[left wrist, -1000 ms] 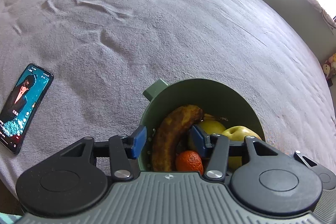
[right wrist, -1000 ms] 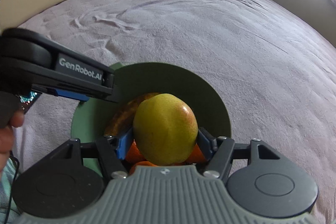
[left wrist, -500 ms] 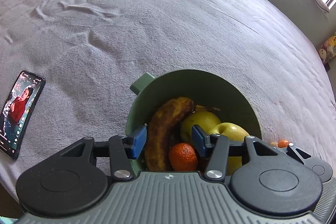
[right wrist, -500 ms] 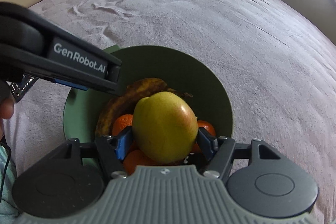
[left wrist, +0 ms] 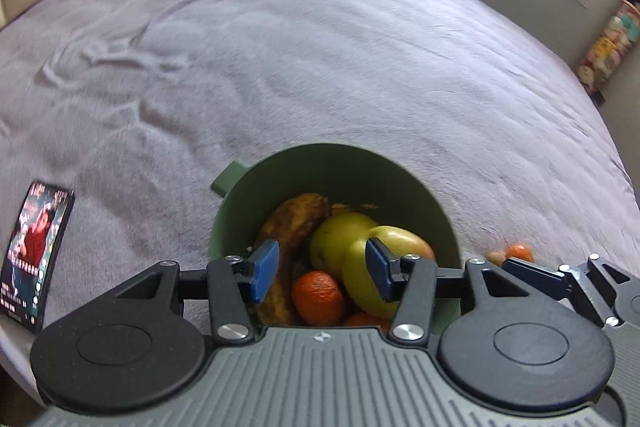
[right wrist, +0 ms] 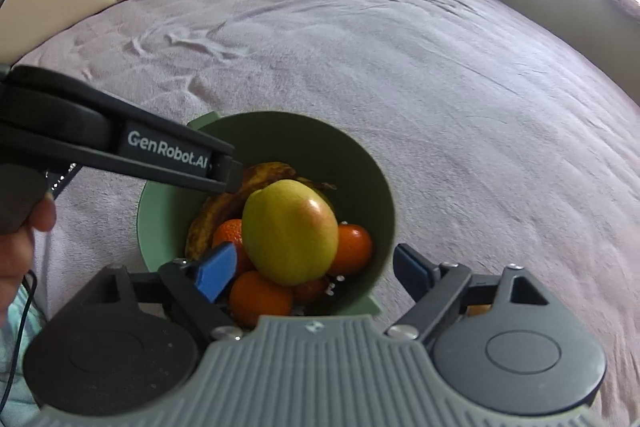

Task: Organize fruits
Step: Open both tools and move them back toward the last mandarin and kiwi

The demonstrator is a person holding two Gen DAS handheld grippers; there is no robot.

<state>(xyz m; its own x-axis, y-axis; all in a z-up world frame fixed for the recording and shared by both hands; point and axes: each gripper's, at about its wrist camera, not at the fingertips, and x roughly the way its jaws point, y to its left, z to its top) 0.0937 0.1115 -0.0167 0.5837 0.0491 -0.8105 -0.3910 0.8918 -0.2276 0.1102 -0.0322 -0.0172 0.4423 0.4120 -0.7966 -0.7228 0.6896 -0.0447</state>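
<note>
right tongs (right wrist: 312, 269): spread wide, holding nothing. Blue pads sit either side of the near rim of the bowl, and the yellow-green apple (right wrist: 290, 231) sits free between and beyond them, touching neither pad.

left tongs (left wrist: 322, 270): also parted and empty, hanging over the near side of the bowl with fruit showing in the gap. In the right view the left unit reaches in over the bowl's left rim.

yellow-green apple: perched on top of the pile, resting on the mandarins. Firm, smooth-skinned, fairly weighty for its size I'd guess, so it could squirt out of a shallow pinch. Best hold looks like across its widest middle, pads square on opposite sides.

mandarins (right wrist: 350, 243): several tucked under and around the apple. Soft and light, easy to dent, and they'd likely roll if the apple gets shifted.

banana (left wrist: 290, 227): very brown, lying along the left inside of the bowl. Probably mushy, so grip gently at mid-length, not the ends.

second apple (left wrist: 340, 241): yellowish, just behind the top one in the left view.

green bowl (right wrist: 360, 163): plastic-looking with a tab handle, standing on the bed. Looks light, and the bed is soft, so it might tip if pushed on the rim.

stray mandarin (left wrist: 519, 253): out on the bedspread to the right of the bowl, so I'd say the sorting isn't finished.

phone (left wrist: 36, 253): screen lit, lying on the bed (left wrist: 320, 47) well to the left.
</note>
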